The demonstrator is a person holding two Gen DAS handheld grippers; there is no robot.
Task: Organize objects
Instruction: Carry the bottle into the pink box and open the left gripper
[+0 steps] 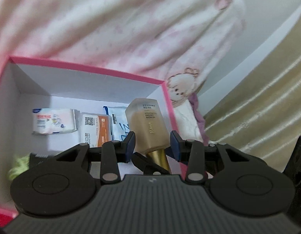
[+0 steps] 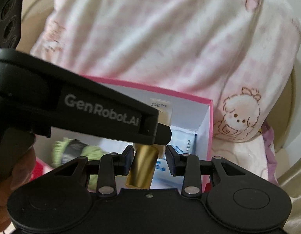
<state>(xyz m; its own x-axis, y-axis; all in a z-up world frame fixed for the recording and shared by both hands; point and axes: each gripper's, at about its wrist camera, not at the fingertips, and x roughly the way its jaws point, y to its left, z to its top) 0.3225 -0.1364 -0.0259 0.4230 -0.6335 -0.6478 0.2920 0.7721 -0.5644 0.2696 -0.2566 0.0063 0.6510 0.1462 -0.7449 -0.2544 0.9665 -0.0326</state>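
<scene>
- Frosted glass and a gold cap (image 2: 143, 167): that is the foundation bottle (image 1: 148, 124) you are carrying, and both tools have it over the pink box (image 1: 88, 69).
- Your left gripper (image 1: 152, 144) has its fingers (image 1: 130, 143) on the two sides of the bottle's glass shoulder, narrowly set; they seem to pinch it, though the right-hand pad looks a shade off the glass, so I judge that grip light.
- Your right gripper (image 2: 150, 159) has its fingers drawn close on the gold cap, pinching it. The left tool's black arm (image 2: 76, 105) crosses in front of this view and hides most of the glass body.
- In hand, as I read it, is the placing step: the bottle hangs tilted above the box's right end, cap towards you and base towards the far wall, not yet resting on the floor of the box.
- Already lying flat in the box are a white tissue pack (image 1: 54, 123), an orange-and-white packet (image 1: 95, 130) and a blue-and-white sachet (image 1: 118, 120); a green fluffy thing (image 2: 76, 150) sits at the near left end.
- Next, lower the bottle into the gap by the right wall, beside or partly over the sachet, keeping clear of the pink rim.
- Release one tool first, then the other, once the glass rests, so it does not roll.
</scene>
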